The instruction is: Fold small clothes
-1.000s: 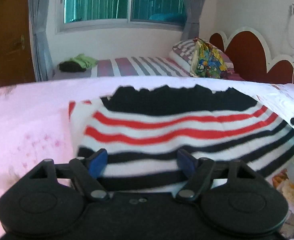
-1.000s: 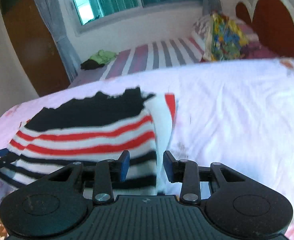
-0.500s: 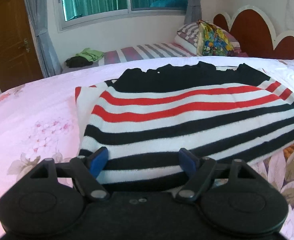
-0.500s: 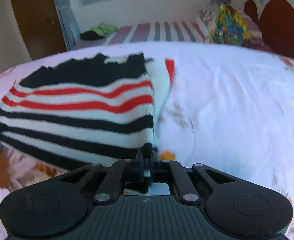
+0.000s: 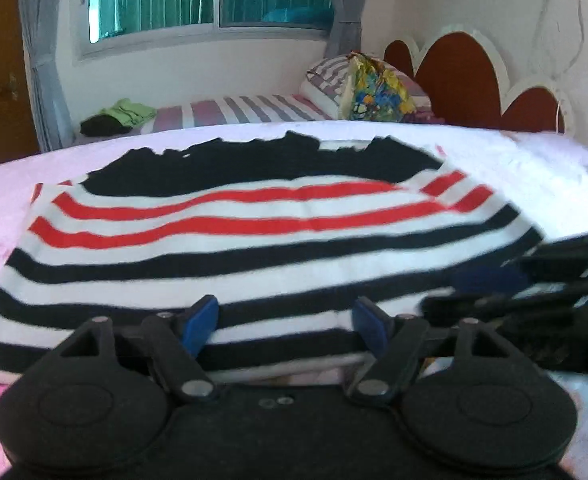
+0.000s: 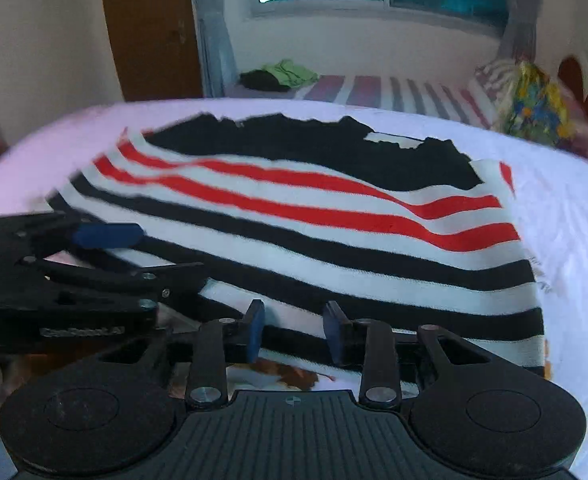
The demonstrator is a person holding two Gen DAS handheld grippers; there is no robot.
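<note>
A small striped sweater [image 5: 253, 240], black at the top with red, white and black bands, lies flat on the pink floral bedsheet [image 5: 514, 168]. It also shows in the right wrist view [image 6: 334, 232]. My left gripper [image 5: 285, 322] is open, low over the sweater's near hem, holding nothing. My right gripper [image 6: 291, 332] is open over the same hem, empty. Each gripper shows in the other's view: the right one [image 5: 534, 280] at the left gripper's right, the left one [image 6: 93, 256] at the right gripper's left.
A second bed with a striped sheet [image 5: 245, 108] stands behind, with folded green and dark clothes [image 5: 117, 118], pillows and a colourful bag [image 5: 378, 90]. A red headboard [image 5: 466, 80] is at the right. A brown door [image 6: 149, 28] and a curtained window are at the back.
My right gripper was shut on the sweater's hem half a second ago and has opened and let it go. It moved left toward the left gripper. The left gripper stayed open.
</note>
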